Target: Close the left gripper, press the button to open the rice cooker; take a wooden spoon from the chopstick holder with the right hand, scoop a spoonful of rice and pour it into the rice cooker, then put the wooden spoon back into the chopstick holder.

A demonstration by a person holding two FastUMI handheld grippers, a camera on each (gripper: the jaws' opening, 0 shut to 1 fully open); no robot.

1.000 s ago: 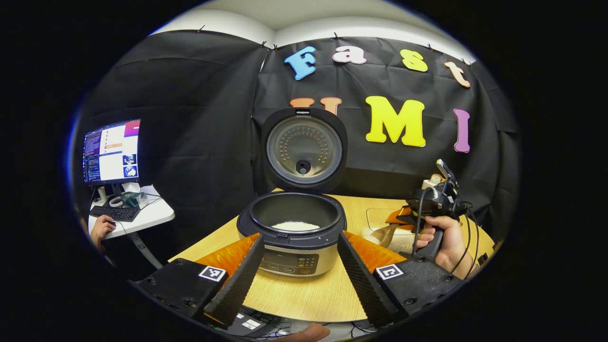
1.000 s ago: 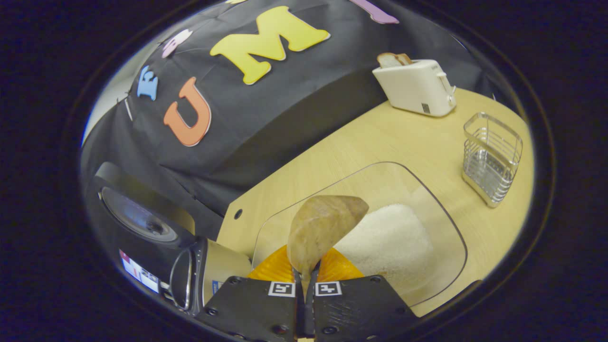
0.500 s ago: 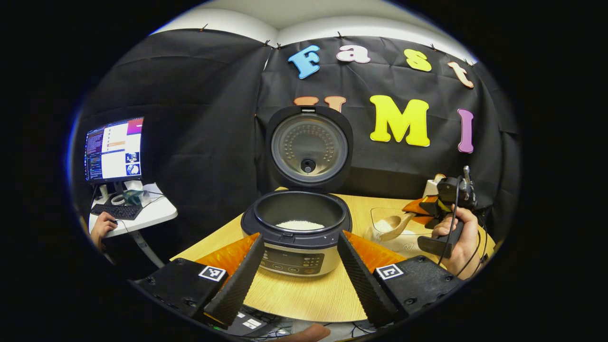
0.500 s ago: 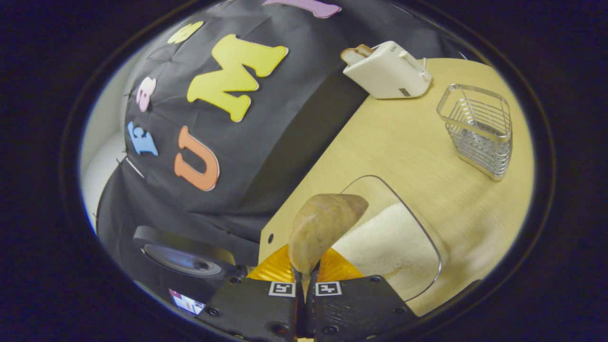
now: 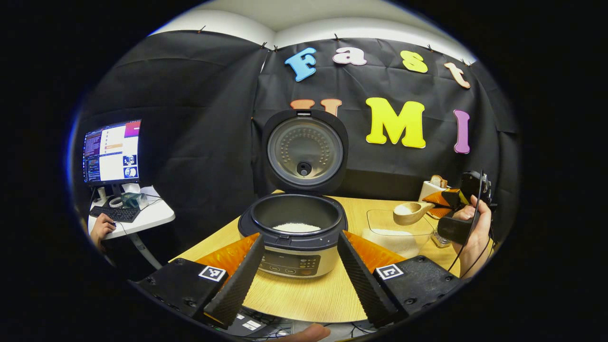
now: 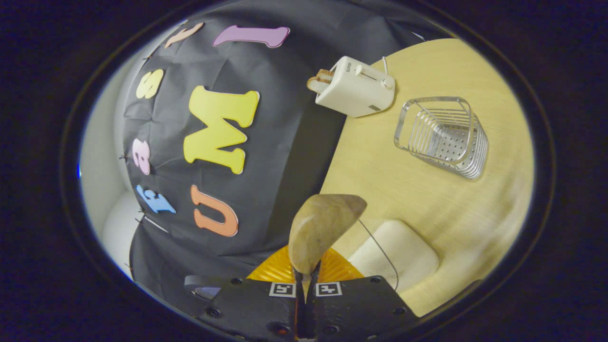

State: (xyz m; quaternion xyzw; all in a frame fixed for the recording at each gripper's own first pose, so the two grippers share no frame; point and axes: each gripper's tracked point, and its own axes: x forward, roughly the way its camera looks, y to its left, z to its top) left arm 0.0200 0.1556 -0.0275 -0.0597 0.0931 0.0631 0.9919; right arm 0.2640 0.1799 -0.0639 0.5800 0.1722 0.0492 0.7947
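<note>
The rice cooker (image 5: 294,247) stands open in the left gripper view, lid (image 5: 304,149) upright, with a small heap of white rice (image 5: 297,227) in its pot. My left gripper (image 5: 300,240) is open in front of it, one finger on each side of the control panel, holding nothing. To the right a hand holds my right gripper (image 5: 449,198), shut on the handle of the wooden spoon (image 5: 411,212), which hovers above the glass rice container (image 5: 399,230). In the right gripper view my right gripper (image 6: 305,278) clamps the spoon (image 6: 323,228), whose back faces the camera. The wire chopstick holder (image 6: 441,135) stands beyond.
A white toaster (image 6: 356,88) with bread sits at the table's (image 6: 413,190) back edge near the holder. Rice (image 6: 394,254) lies in the glass container below the spoon. Off the table's left, a monitor (image 5: 112,151) and a small desk (image 5: 142,216) with a person's hand.
My right gripper has lifted the spoon up out of the glass container and rolled, so its view has swung round. The left gripper and the cooker have stayed put.
</note>
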